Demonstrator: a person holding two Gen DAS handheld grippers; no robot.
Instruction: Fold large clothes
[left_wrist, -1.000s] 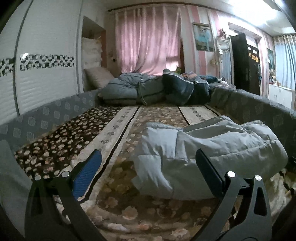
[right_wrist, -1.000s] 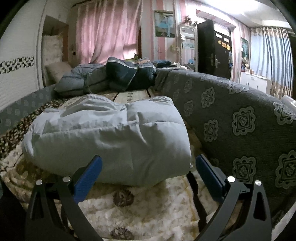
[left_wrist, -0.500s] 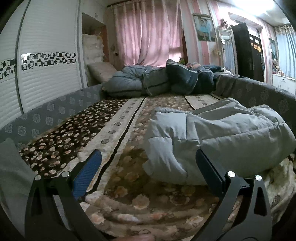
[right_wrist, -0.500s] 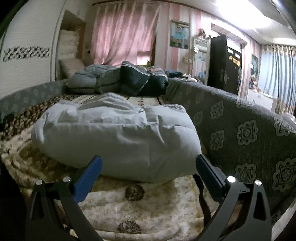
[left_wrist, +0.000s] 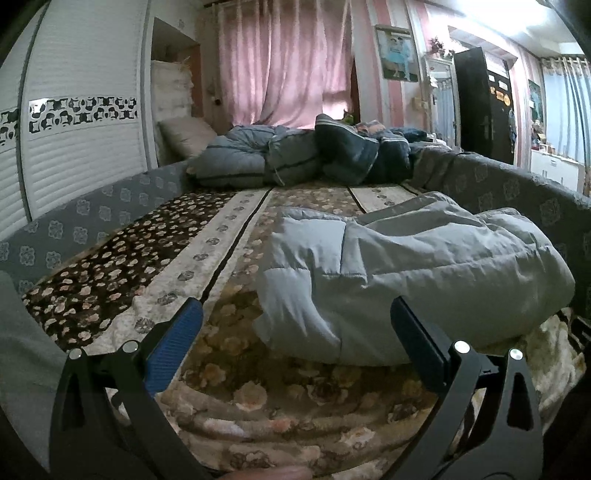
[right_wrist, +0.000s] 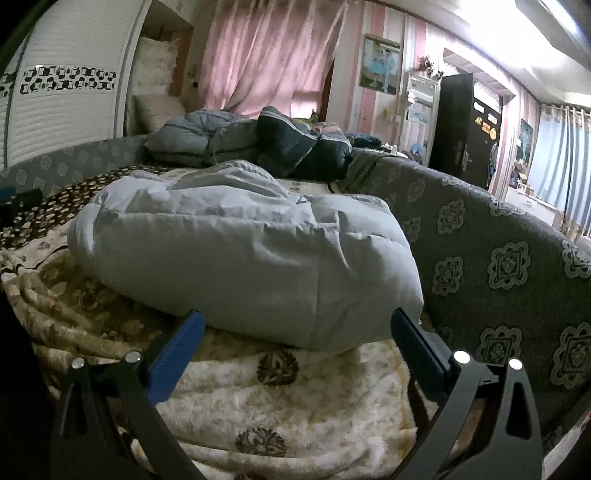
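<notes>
Both my grippers hang low over the near edge of the bed (left_wrist: 110, 266), aimed along it toward the far end.

Left gripper (left_wrist: 295, 328): jaws wide apart, nothing between them. One blue pad (left_wrist: 173, 347) sits over the floral blanket (left_wrist: 236, 369), the dark finger on the other side overlaps the coat's near edge in view; I cannot tell whether it touches.

Right gripper (right_wrist: 295, 332): jaws also spread wide, empty. The coat's near edge fills the gap between the fingers in view, contact uncertain.

Coat (left_wrist: 406, 273): pale grey, quilted, puffy. It lies bundled in a thick mound on the blanket, at the bed's near right corner, its right side close against the grey patterned bed rail (right_wrist: 498, 258). From the right wrist the coat (right_wrist: 240, 251) looks folded over on itself, with creases across the top and a rounded front edge.

Blanket under it: cream with dark flower motifs at the near edge (right_wrist: 277, 369), brown floral strips farther left.

Far end of the bed: a heap of grey and navy bedding (left_wrist: 295, 155), a pillow (left_wrist: 184, 133) at the far left corner. Pink curtains (left_wrist: 280, 62) behind. White slatted wardrobe (left_wrist: 81, 110) along the left edge.
</notes>
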